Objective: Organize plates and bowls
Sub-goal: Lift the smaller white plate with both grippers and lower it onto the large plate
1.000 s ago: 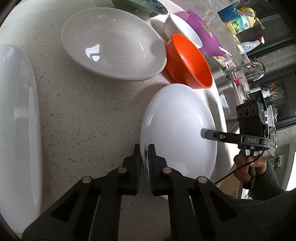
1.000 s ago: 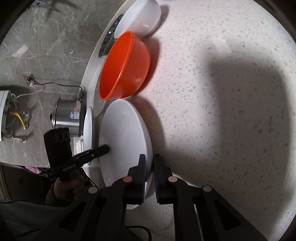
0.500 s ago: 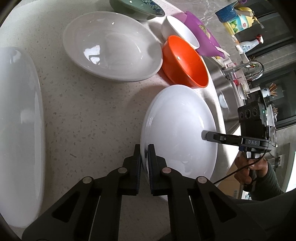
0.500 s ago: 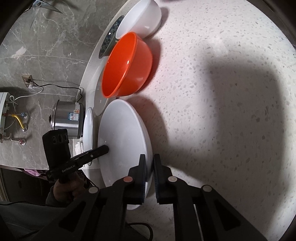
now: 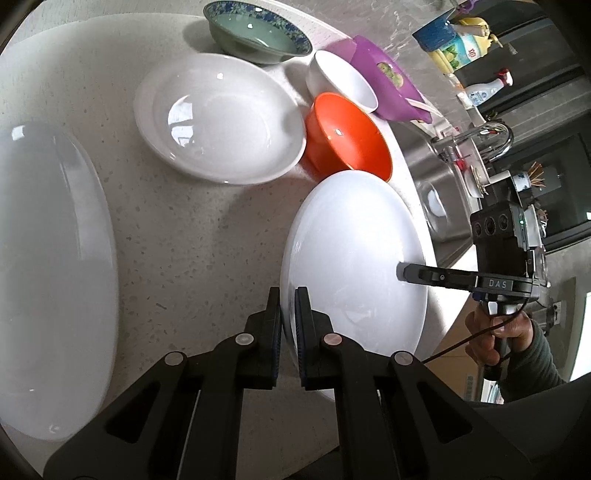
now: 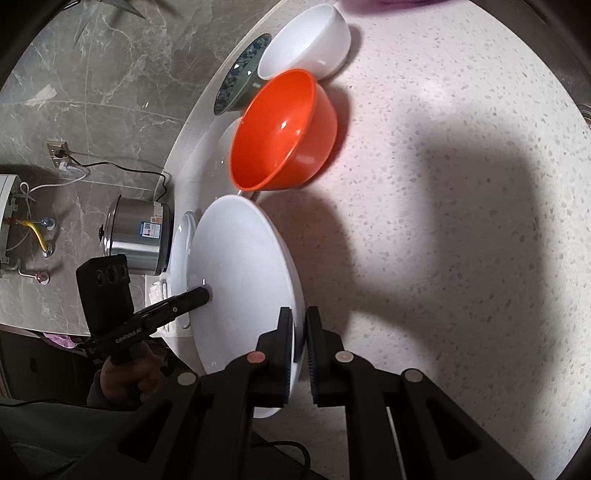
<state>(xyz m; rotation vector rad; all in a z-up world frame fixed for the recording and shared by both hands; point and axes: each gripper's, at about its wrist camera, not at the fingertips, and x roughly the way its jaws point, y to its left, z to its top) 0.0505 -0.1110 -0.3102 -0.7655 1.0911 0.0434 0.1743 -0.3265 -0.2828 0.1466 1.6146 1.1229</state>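
A round white plate (image 5: 354, 254) hangs a little above the speckled counter, held at two opposite rims. My left gripper (image 5: 287, 297) is shut on its near-left rim. My right gripper (image 6: 298, 315) is shut on the opposite rim and shows in the left wrist view as a black finger pair (image 5: 402, 271) on the plate's right edge. In the right wrist view the plate (image 6: 240, 277) tilts on edge, with the left gripper (image 6: 207, 293) at its far side. Just beyond the plate sits an orange bowl (image 5: 347, 144), which also shows in the right wrist view (image 6: 284, 129).
A deep white plate (image 5: 218, 118) lies left of the orange bowl, a large white platter (image 5: 51, 277) at far left. A small white bowl (image 5: 340, 81), a green-blue bowl (image 5: 258, 33) and a purple colander (image 5: 384, 81) stand behind. The sink (image 5: 439, 192) is right; a steel cooker (image 6: 136, 236) sits beyond the counter.
Both grippers have risen with the white plate still pinched between them. The plate's far rim now stands a bit clear of the orange bowl. The other dishes have not moved.
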